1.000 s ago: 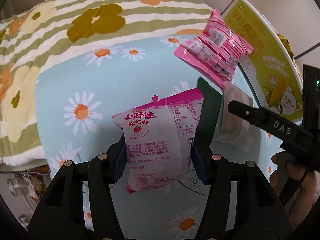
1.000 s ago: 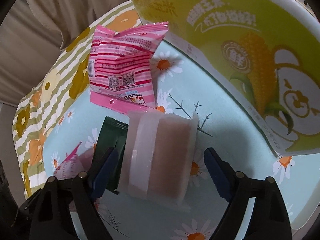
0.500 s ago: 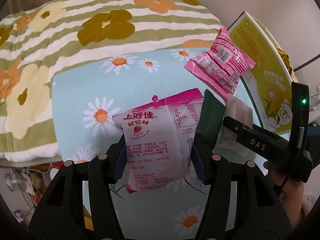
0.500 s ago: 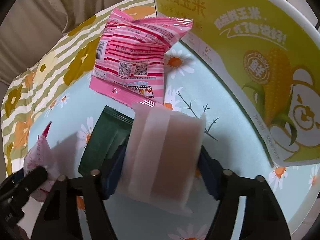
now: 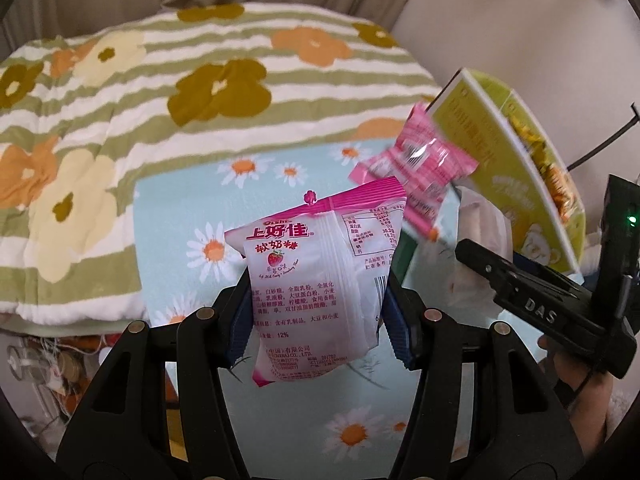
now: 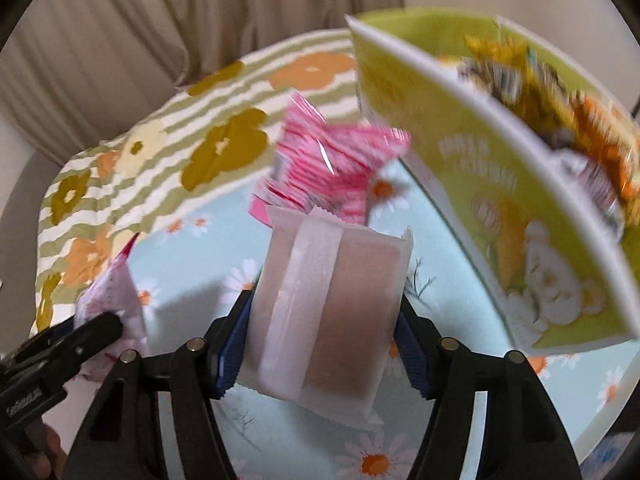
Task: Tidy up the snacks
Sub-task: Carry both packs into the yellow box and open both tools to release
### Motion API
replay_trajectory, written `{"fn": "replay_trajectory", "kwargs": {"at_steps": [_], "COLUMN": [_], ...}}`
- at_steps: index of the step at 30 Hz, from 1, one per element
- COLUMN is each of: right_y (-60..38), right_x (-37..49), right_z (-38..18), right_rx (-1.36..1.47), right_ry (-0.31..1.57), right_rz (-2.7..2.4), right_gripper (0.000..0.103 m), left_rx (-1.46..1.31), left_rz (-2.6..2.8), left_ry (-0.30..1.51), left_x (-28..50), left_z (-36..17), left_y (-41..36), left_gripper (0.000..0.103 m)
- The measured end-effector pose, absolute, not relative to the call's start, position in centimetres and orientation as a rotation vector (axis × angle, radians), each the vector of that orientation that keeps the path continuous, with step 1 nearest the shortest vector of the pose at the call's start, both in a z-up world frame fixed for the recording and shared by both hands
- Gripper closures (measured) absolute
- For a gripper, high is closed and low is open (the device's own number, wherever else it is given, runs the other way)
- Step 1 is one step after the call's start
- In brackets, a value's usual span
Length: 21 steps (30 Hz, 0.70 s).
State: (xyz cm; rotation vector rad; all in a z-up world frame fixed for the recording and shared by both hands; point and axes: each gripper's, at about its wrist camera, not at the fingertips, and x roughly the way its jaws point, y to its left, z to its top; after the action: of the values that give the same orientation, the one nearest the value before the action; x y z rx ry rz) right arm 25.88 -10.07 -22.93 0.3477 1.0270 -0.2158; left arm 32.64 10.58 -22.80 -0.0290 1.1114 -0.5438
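Note:
My left gripper (image 5: pixel 316 300) is shut on a pink-and-white strawberry candy bag (image 5: pixel 304 264), held upright above the daisy tablecloth (image 5: pixel 176 220). My right gripper (image 6: pixel 324 320) has a translucent packet with a brown bar (image 6: pixel 332 280) between its blue pads; its jaws are closing and press the packet's sides. That packet also hangs above the cloth. A pink striped packet (image 6: pixel 328 168) lies on the cloth beyond it, beside a yellow-green corn box (image 6: pixel 480 184). In the left wrist view the right gripper (image 5: pixel 520 292) is at the right, close to the candy bag.
The corn box stands open with several orange and yellow snack packs (image 6: pixel 560 92) inside. A striped flowered blanket (image 5: pixel 120 100) covers the far side. A dark green packet's edge (image 5: pixel 405 254) shows behind the candy bag. A curtain hangs at the back.
The right gripper's jaws closed on the translucent packet and lifted it off the cloth. The left gripper rose too with the candy bag. Both views now look further over the table.

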Motion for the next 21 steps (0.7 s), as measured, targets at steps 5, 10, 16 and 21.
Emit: {"fn": "replay_trajectory", "kwargs": {"at_steps": [5,10,16,21], "right_y": [-9.9,-11.4,-16.3,-21.4], "right_x": [25.1,23.6,21.8,21.2], "right_z": [-18.2,-14.3,-11.3,-10.2], "right_rx": [0.287,0.260,0.262,0.253], "right_ry": [0.952,0.859,0.804,0.800], "right_rz": [-0.139,-0.091,-0.048,-0.037], "right_gripper": [0.041,0.041,0.041,0.041], "left_rx": [-0.050,-0.047,-0.052,-0.079], "left_rz": [-0.546,-0.544,-0.547,-0.544], "left_ry": [1.042,0.974,0.918,0.908], "left_x": [31.8,30.7,28.8,27.3], "left_z": [-19.1,-15.7,-12.5,-11.2], "left_y": [9.8,8.1,3.5,-1.7], "left_gripper": [0.050,0.050,0.050,0.050]}}
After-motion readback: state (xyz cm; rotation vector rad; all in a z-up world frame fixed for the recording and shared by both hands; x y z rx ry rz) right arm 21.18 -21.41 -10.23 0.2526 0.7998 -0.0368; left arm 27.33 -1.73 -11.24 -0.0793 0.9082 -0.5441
